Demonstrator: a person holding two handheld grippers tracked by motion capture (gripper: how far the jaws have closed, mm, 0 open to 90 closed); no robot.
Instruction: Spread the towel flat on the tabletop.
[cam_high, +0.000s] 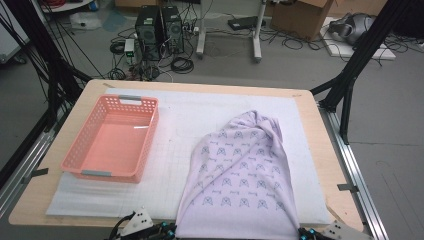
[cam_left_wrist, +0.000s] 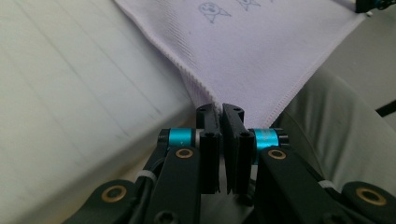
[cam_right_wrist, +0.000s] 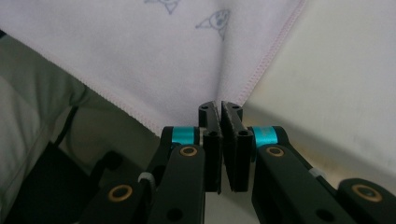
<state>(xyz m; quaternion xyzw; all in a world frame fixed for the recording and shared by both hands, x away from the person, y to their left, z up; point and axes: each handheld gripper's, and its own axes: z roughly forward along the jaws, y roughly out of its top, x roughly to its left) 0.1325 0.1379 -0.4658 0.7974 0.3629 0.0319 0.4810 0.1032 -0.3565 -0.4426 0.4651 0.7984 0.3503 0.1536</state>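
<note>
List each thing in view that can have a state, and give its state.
Towel: spread on the mat, bunched at the far end, near corners gripped.
Basket: upright, empty.
Left hand-held gripper: shut on a towel corner.
Right hand-held gripper: shut on the other near corner.

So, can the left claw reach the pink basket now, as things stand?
Probably not at once. The left claw is shut on a near corner of the lilac patterned cloth. The mat towards the pink basket looks free, but the claw must release the cloth first.
</note>
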